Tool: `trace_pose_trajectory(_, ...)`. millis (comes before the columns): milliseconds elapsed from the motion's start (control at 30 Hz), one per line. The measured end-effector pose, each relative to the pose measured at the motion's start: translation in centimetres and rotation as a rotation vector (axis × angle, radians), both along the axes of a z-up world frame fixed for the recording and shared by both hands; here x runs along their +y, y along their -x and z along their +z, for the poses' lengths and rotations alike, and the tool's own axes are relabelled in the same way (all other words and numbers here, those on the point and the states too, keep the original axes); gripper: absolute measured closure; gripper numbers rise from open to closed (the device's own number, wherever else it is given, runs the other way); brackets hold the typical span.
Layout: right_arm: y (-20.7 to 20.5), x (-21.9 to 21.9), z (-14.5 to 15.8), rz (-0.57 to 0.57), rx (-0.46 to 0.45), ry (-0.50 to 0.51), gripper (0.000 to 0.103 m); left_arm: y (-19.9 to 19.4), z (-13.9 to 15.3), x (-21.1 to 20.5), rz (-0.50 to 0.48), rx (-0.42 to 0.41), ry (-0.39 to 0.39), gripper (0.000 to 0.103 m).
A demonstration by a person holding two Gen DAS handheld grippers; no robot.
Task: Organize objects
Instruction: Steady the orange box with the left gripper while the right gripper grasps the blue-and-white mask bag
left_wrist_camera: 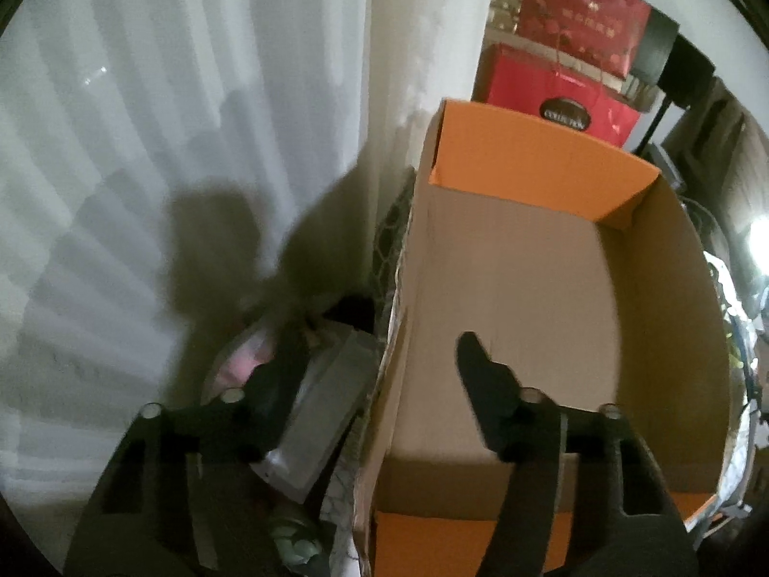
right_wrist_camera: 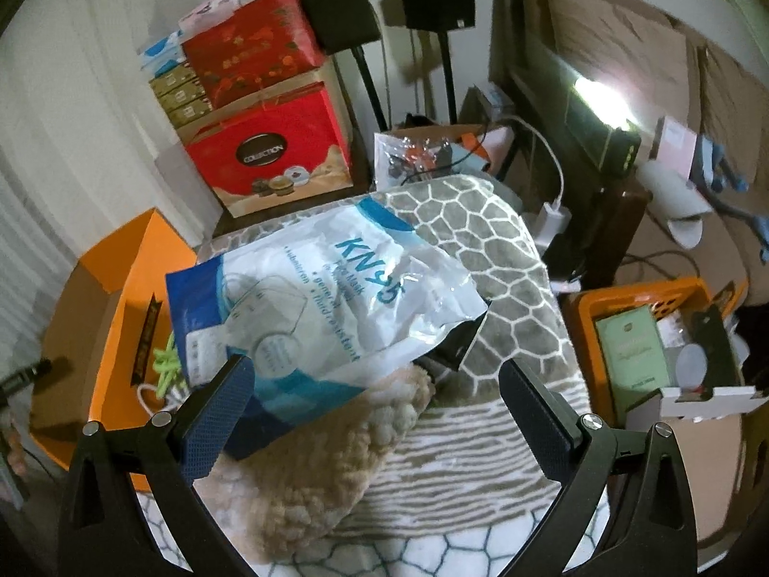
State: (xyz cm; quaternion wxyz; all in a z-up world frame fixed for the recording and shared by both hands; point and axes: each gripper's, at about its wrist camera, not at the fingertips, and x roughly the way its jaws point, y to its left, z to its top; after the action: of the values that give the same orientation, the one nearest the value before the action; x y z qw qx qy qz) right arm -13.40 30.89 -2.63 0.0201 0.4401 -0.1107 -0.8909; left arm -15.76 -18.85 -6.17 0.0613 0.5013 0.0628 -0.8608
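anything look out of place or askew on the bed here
The white and blue KN95 mask bag lies crumpled and tilted, propped half on the fluffy beige cushion and overhanging the open orange cardboard box, rather than lying flat or put away.

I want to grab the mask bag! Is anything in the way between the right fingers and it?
Nothing visible blocks it. The right gripper is open, and the mask bag lies right ahead on the patterned blanket, its near corner already by the left finger. Only a fluffy cloth lies under that near edge.
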Motion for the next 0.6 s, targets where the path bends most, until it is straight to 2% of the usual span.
trace_pose_trajectory(133,1.5,1.5,-1.4,-0.019,-0.045,0.078,0.003,0.3,-1.0,-0.1,-0.024,-0.038,-0.032,0.075)
trace_pose_trajectory(167,1.8,1.9,-1.7,-0.027,-0.057,0.102,0.003,0.4,-1.3,-0.1,-0.03,-0.046,-0.038,0.078)
trace_pose_trajectory(200,2.0,2.4,-2.2,-0.035,-0.07,0.139,0.004,0.5,-1.5,-0.1,-0.035,-0.053,-0.044,0.086)
trace_pose_trajectory(333,2.3,3.6,-3.5,-0.049,-0.103,0.247,0.009,0.7,-1.9,-0.3,-0.038,-0.069,-0.039,0.095)
trace_pose_trajectory(433,2.4,4.1,-4.3,-0.055,-0.126,0.334,0.015,0.9,-2.0,-0.7,-0.038,-0.076,-0.064,0.095)
trace_pose_trajectory(600,2.1,4.3,-4.7,-0.04,-0.142,0.442,0.026,0.9,-1.8,-0.3,-0.049,-0.078,-0.033,0.095)
